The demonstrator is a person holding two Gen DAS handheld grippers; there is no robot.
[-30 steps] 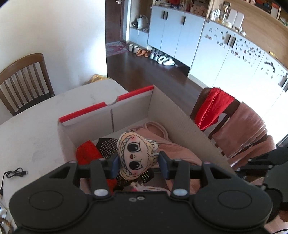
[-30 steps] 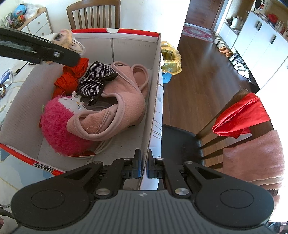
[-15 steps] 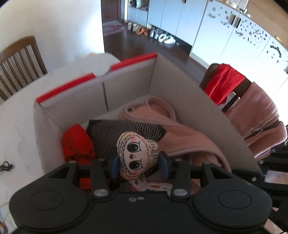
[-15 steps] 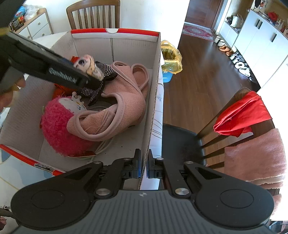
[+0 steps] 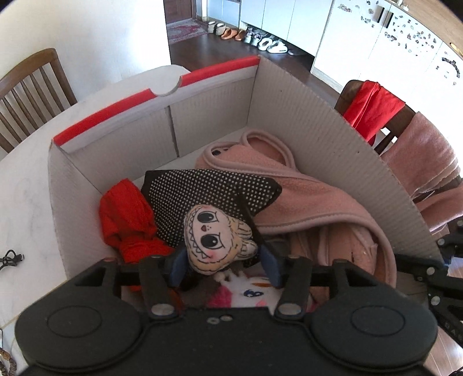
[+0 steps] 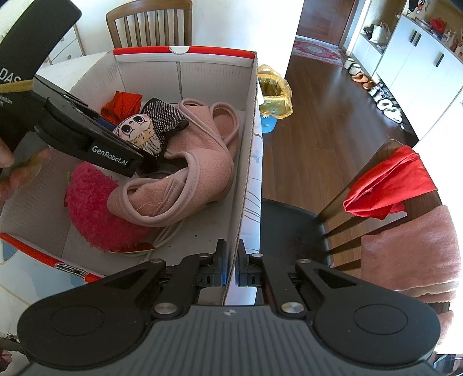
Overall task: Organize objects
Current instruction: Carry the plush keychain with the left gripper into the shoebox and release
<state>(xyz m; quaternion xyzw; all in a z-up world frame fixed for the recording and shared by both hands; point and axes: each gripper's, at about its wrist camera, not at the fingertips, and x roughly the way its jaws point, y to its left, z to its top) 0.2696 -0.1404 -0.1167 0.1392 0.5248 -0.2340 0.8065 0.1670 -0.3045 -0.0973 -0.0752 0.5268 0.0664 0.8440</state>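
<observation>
- Wooden chair [image 6: 149, 21], top centre of the right wrist view, behind the worktop [image 5: 26, 202].
- Yellow bag [image 6: 273, 89] on the dark wood floor [image 6: 318, 144], upper centre.
- Red cloth [image 6: 387, 185] and pink towel [image 6: 413, 254] draped over a chair back, right.
- Shoes [image 5: 260, 40] along white cabinets [image 5: 390, 52], top of the left wrist view.
- Black cable [image 5: 10, 257], left edge.

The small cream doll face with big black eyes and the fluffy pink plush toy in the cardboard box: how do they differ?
The small cream doll face is smooth, printed and small; the fluffy pink plush toy is shaggy, plain and much bigger. The doll face sits between the left claw's opening jaws atop the pile; the plush toy lies low, partly under a pink slipper. Both are soft toys inside the box.
</observation>
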